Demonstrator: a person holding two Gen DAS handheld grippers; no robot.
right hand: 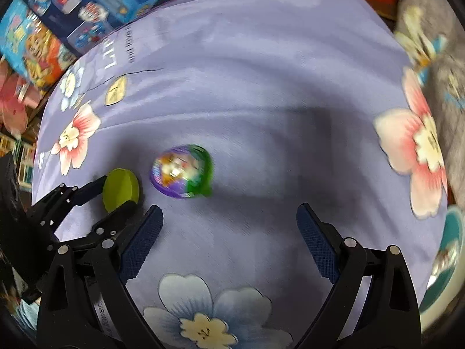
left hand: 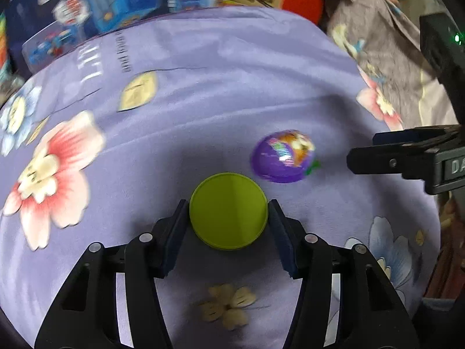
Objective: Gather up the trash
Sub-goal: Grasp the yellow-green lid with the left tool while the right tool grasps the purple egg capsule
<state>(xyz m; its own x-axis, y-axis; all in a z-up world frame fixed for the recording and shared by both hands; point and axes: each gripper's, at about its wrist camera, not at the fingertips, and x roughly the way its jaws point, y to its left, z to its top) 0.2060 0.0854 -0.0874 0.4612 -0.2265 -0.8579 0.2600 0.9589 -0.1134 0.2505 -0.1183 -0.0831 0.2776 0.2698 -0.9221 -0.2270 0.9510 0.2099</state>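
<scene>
Lying flat, seemingly, green disc (left hand: 228, 210) between left hand-held gripper (left hand: 228, 213) pads.

A lilac bedspread (left hand: 221, 67) printed with pink and blue flowers covers the bed. Blue toy boxes (right hand: 87, 5) are stacked past its far edge. A grey flowered cloth (left hand: 377, 43) lies crumpled at its far right corner.

Lilac floral bedsheet (left hand: 232, 87) w/ blue toy boxes (right hand: 87, 8) behind, dim light.
</scene>
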